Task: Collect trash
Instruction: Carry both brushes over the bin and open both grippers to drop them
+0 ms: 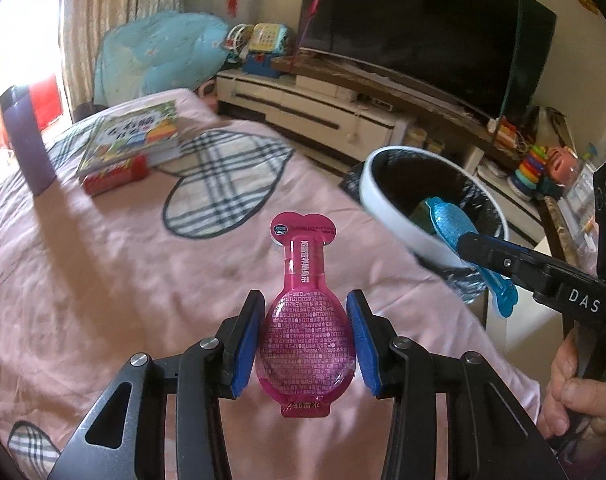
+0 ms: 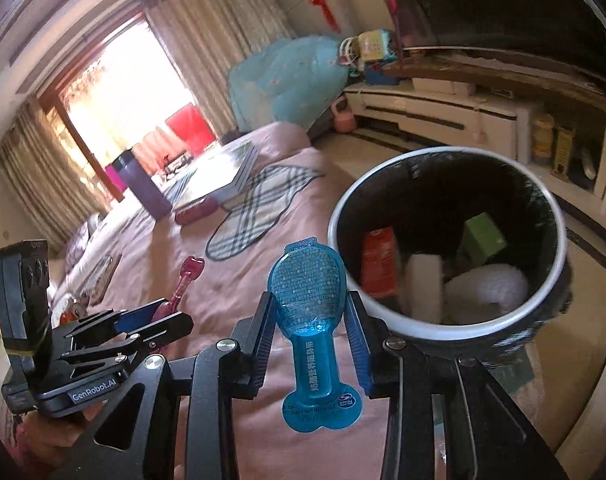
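My left gripper (image 1: pixel 306 312) is shut on a pink bulb-shaped plastic capsule (image 1: pixel 306 328) and holds it above the pink bedsheet; its neck points away from me. My right gripper (image 2: pixel 307 308) is shut on a matching blue capsule (image 2: pixel 309 300), held just left of the rim of the round white-rimmed trash bin (image 2: pixel 443 322) lined with a black bag. In the left wrist view the right gripper (image 1: pixel 469 242) holds the blue capsule (image 1: pixel 451 220) over the bin's rim (image 1: pixel 387 216). The bin holds an orange box, a green box and white wads.
A stack of picture books (image 1: pixel 133 136), a red pack (image 1: pixel 115 176) and a purple bottle (image 1: pixel 25 140) stand at the far end of the bed. A TV cabinet (image 1: pixel 323 108) with toys runs along the wall beyond the bin.
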`<state>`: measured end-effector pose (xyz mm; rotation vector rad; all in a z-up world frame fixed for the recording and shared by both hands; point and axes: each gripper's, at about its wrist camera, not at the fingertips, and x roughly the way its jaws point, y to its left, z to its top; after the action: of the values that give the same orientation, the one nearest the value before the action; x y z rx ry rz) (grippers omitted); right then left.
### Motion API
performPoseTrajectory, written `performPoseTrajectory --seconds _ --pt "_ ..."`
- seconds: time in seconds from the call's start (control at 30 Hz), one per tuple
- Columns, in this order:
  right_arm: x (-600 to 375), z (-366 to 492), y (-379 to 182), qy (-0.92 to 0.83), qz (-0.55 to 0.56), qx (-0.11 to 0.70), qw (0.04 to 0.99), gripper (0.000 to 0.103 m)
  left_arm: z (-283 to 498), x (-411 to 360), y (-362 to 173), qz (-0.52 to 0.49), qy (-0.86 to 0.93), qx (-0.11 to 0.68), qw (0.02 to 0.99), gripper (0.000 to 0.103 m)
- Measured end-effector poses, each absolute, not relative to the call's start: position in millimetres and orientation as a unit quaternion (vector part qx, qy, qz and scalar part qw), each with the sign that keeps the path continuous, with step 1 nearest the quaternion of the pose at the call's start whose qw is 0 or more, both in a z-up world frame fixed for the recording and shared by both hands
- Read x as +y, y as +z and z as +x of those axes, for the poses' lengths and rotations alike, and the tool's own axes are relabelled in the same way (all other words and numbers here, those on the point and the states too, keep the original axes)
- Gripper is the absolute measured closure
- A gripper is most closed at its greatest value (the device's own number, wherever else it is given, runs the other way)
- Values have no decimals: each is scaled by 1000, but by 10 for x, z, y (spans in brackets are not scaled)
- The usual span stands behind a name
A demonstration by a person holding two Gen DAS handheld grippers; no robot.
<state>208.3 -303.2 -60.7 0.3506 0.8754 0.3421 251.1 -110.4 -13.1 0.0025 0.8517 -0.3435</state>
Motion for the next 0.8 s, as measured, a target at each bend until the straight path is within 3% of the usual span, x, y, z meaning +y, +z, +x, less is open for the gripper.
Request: performPoseTrajectory --seconds 0.8 --pt "-3530 2065 -539 128 207 396 886 68 2652 -1595 60 24 -205 394 896 62"
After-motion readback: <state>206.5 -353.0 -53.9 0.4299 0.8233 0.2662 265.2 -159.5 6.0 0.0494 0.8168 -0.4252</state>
